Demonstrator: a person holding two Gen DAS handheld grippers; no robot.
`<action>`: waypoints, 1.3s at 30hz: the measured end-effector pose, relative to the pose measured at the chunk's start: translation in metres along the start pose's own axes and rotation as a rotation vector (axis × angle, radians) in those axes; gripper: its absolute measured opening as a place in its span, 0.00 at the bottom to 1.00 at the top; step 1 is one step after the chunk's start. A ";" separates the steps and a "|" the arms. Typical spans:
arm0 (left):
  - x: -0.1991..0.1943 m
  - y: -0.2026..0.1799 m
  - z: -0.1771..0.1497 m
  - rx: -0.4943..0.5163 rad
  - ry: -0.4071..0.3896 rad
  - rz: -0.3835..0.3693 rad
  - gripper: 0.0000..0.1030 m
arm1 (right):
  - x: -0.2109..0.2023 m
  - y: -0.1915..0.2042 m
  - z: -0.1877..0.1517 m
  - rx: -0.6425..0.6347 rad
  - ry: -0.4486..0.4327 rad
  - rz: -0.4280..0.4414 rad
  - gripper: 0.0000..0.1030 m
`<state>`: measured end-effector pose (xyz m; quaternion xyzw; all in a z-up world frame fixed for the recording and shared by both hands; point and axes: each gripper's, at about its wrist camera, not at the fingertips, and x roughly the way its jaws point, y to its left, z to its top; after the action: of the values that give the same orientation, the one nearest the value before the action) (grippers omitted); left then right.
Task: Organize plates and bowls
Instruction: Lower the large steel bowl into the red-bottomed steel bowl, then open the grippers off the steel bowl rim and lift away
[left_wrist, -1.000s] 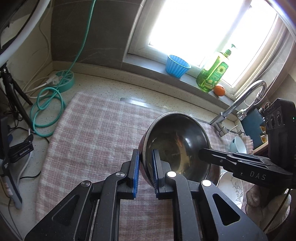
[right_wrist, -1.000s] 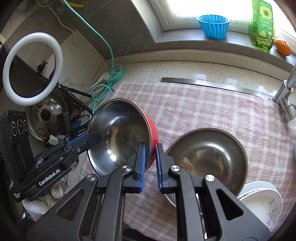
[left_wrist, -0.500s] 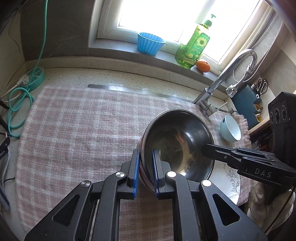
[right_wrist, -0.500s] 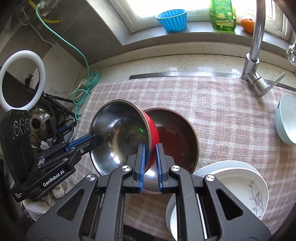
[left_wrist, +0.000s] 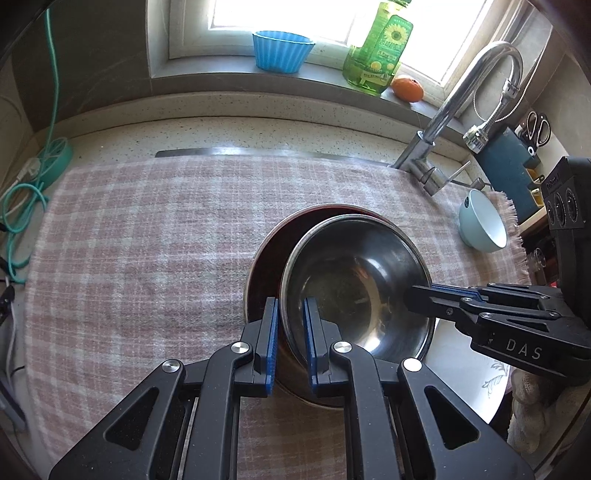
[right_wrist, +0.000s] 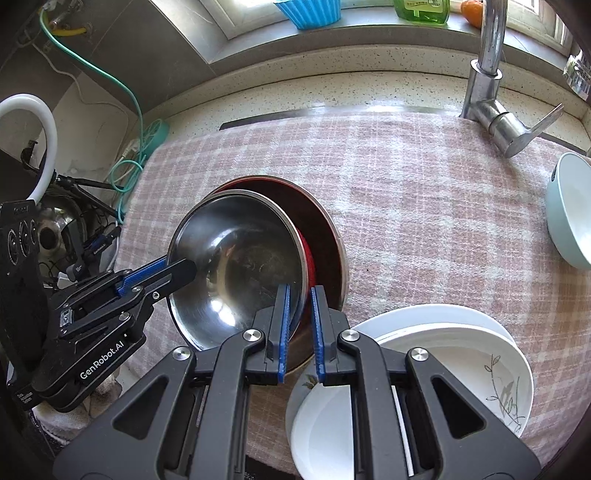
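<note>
Left tool (left_wrist: 289, 341) and right tool (right_wrist: 299, 332) each pinch the steel bowl's (left_wrist: 354, 291) rim, tilted into a second bowl (right_wrist: 325, 229), seemingly touching it

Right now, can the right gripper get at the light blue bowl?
Probably not yet: the right gripper is shut on the steel bowl's rim, shared with the left gripper. Once freed, bare plaid cloth leads to the light blue bowl.

1. A home kitchen: a chrome tap (left_wrist: 476, 107) rises over a speckled stone counter (left_wrist: 258, 133).
2. Behind the tap, dish soap (left_wrist: 380, 48), an orange (left_wrist: 407, 88) and a blue cup (left_wrist: 282, 50) line the windowsill (left_wrist: 207, 79).
</note>
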<state>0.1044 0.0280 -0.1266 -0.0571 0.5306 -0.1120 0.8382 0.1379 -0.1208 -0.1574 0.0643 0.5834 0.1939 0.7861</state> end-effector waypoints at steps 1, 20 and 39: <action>0.001 0.000 0.000 0.003 0.002 0.003 0.11 | 0.001 0.000 0.000 -0.003 0.003 -0.003 0.11; 0.010 0.000 0.001 -0.019 0.021 0.040 0.12 | 0.008 0.003 0.006 -0.041 0.022 -0.007 0.13; -0.011 -0.008 0.008 -0.042 -0.037 0.039 0.12 | -0.042 -0.006 -0.003 -0.056 -0.093 0.046 0.41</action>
<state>0.1057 0.0230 -0.1120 -0.0663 0.5182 -0.0834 0.8486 0.1262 -0.1423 -0.1226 0.0644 0.5391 0.2249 0.8091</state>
